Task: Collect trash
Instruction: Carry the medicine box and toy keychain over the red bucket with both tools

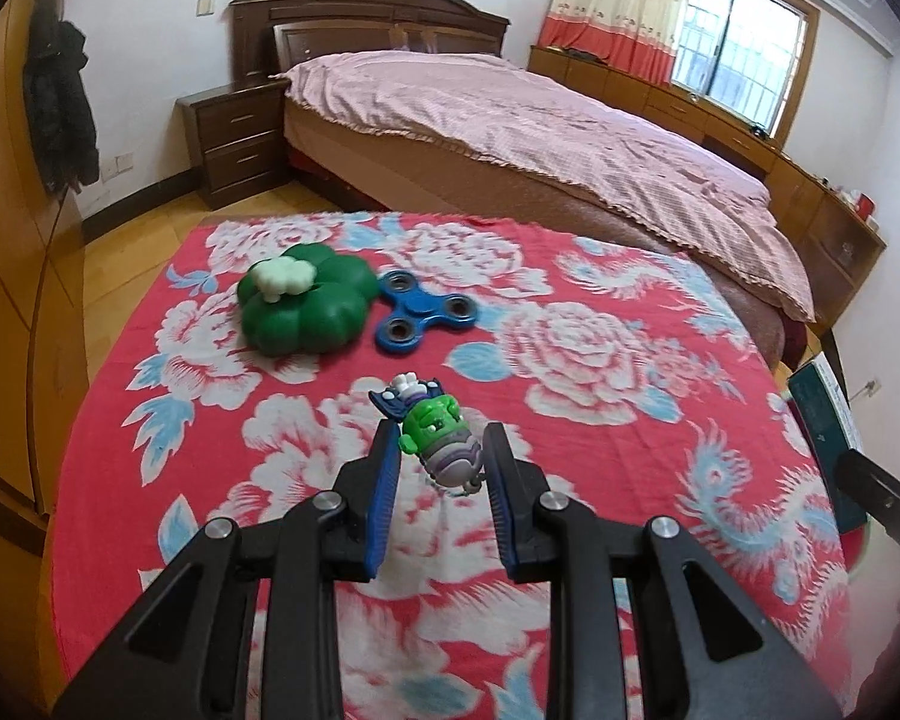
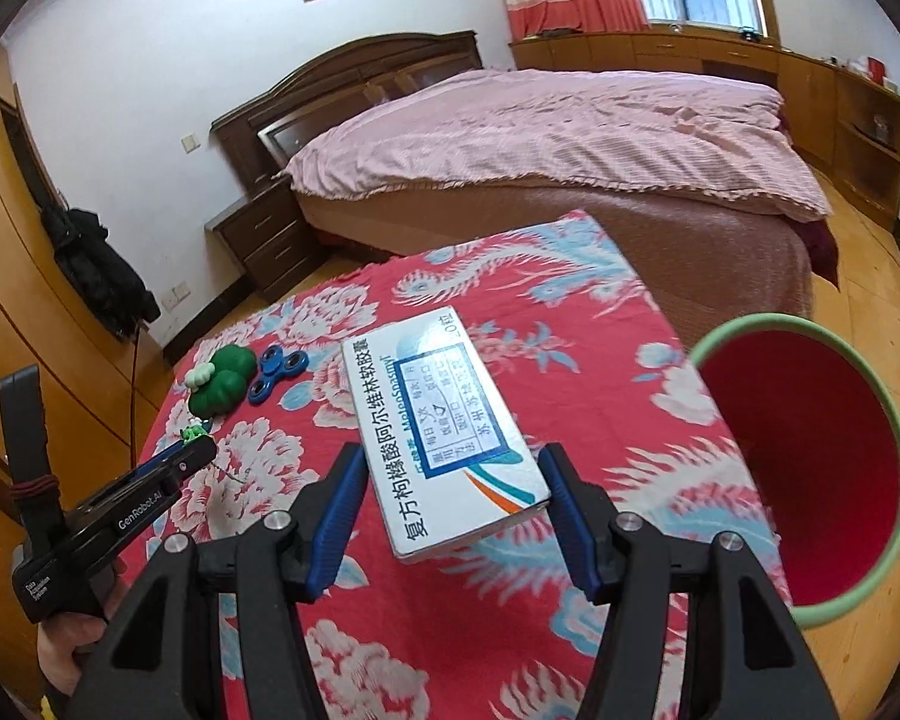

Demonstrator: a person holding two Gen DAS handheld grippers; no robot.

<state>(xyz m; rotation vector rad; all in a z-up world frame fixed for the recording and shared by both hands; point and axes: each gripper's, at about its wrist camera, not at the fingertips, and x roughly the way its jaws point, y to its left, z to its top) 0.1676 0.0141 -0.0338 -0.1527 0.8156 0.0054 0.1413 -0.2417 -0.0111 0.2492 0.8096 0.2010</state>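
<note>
Table under a red floral cloth [image 1: 570, 480], bed [image 1: 510, 120] behind it.

Left gripper [image 1: 441, 447]: fingers spread a moderate way, blue pads either side of a small green figure [image 1: 435, 426] lying on the cloth. Left pad looks touching or just beside the figure; right pad shows a slight gap. Cannot tell if it is gripped.

Beyond the figure: blue spinner [image 1: 429, 312], and touching its left side a green clover toy [image 1: 306, 306] with a white piece on top.

Right gripper [image 2: 453, 474]: fingers wide apart, flanking the near end of a white medicine box [image 2: 444, 426] lying flat on the cloth, printed face up. Gaps show on both sides, so nothing is held.

Bin [image 2: 894, 450], green rim and red inside, sits just past the table's right edge, mouth tipped toward the camera, near the box.

Left gripper also shows in the right view [image 2: 195, 453], low by the figure [image 2: 193, 433]
</note>
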